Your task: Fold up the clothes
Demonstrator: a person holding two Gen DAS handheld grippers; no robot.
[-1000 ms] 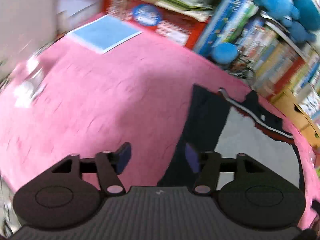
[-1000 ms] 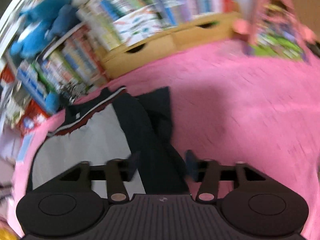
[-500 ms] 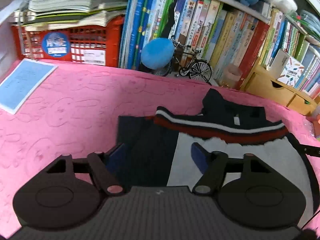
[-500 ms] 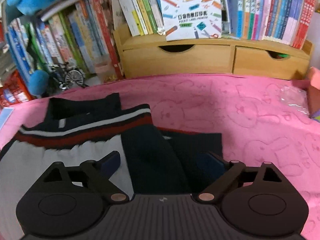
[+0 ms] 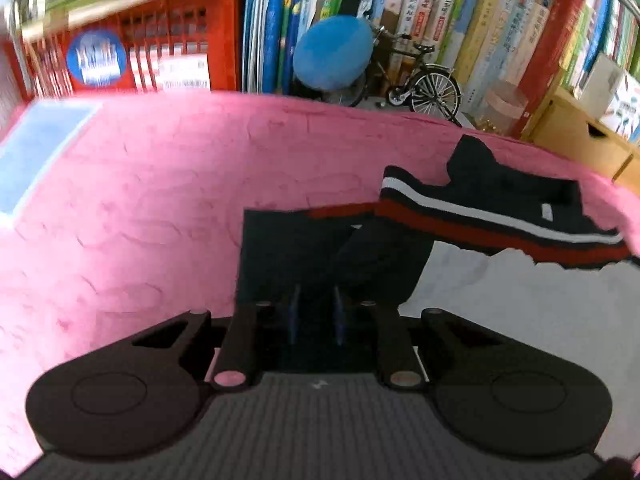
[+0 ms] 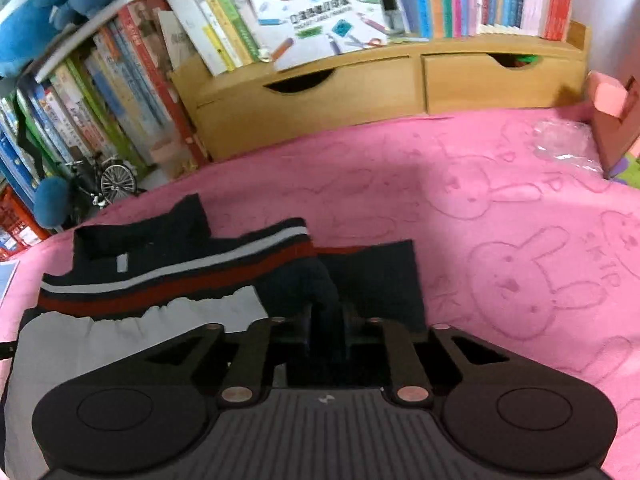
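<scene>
Left gripper (image 5: 315,314): its jaws are standing nearly closed, and they are pinching a fold of dark navy fabric between the blue pads.
Right gripper (image 6: 326,330): its jaws are likewise drawn close together, and they are clamping a raised ridge of the same navy fabric.
Garment (image 5: 500,280): a shirt with a white body, navy sleeves and a red-and-white striped chest band is lying flat on the pink blanket (image 5: 140,200); it is spreading ahead and to the right of the left gripper, and ahead and to the left of the right gripper.
Left sleeve (image 5: 288,248): it is lying directly ahead of the left gripper (the fingers are sitting on it).
Right sleeve (image 6: 376,280): it is lying directly ahead of the right gripper, bunching upward at the pinch.
Collar (image 6: 140,236): it is pointing away from both grippers, toward the books.
Background: a model bicycle (image 5: 424,80) is standing far ahead of the left gripper; a wooden drawer unit (image 6: 380,76) is standing far ahead of the right gripper.
</scene>
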